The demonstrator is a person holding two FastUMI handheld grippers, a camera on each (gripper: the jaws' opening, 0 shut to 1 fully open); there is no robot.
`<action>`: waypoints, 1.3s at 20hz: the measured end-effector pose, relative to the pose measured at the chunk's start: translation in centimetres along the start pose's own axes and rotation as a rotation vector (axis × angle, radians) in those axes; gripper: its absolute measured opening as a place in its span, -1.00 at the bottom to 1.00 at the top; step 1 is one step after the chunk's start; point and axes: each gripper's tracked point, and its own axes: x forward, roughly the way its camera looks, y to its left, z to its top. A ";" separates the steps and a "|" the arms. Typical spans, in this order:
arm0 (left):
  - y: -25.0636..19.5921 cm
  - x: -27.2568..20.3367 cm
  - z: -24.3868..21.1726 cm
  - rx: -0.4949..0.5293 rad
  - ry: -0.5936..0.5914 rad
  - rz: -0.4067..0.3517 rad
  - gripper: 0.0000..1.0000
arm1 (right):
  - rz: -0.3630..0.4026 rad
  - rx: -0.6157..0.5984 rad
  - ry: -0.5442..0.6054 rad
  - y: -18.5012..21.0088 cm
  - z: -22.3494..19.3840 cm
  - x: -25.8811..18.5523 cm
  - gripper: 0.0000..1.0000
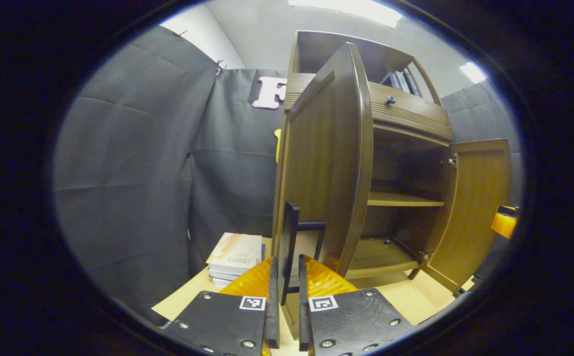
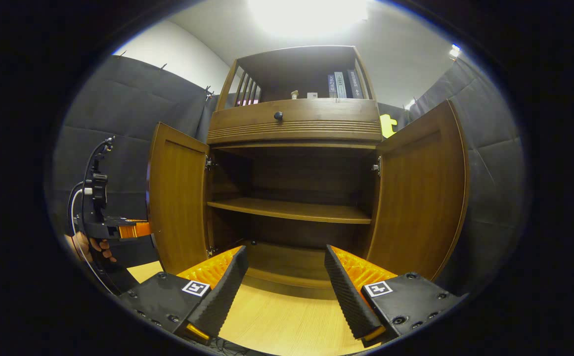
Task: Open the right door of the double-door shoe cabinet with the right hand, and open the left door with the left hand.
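The brown shoe cabinet (image 2: 294, 128) stands with both doors swung out. In the left gripper view its left door (image 1: 326, 163) fills the middle, edge toward me, and my left gripper (image 1: 287, 259) is shut on that door's black bar handle (image 1: 290, 232). The right door (image 1: 474, 207) stands wide at the far side. In the right gripper view my right gripper (image 2: 287, 264) is open in front of the bare lower shelf (image 2: 291, 210), touching nothing. The left door (image 2: 175, 202) and right door (image 2: 422, 198) flank it. The left gripper (image 2: 106, 222) and a hand (image 2: 89, 247) sit by the left door.
A stack of books (image 1: 235, 257) lies on the light wooden table (image 2: 287, 321) left of the cabinet. Above the doors are a drawer with a dark knob (image 2: 278, 116) and an upper shelf with books (image 2: 341, 84). Black cloth walls close in on both sides.
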 end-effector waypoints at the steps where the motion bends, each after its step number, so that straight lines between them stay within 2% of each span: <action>1: 0.7 -0.1 0.2 -0.011 -0.002 0.004 -0.65 | 0.004 0.001 -0.003 0.3 0.1 0.1 0.95; 8: 4.9 -0.5 0.3 -0.005 -0.009 0.052 -0.68 | 0.020 0.014 -0.008 2.2 0.4 1.2 0.94; 13: 7.5 -1.0 0.6 0.012 -0.014 0.064 -0.68 | -0.003 0.032 -0.013 3.1 0.4 1.6 0.94; 17: 9.6 -1.5 0.6 0.018 -0.025 0.103 -0.64 | -0.028 0.040 -0.028 3.3 0.5 1.5 0.94; 21: 9.7 -3.2 1.6 0.026 -0.047 0.097 -0.67 | -0.044 0.043 -0.051 2.8 1.0 0.5 0.93; 26: 6.9 -6.6 2.9 0.063 -0.083 0.090 -0.64 | -0.060 0.035 -0.056 0.6 1.3 -2.1 0.96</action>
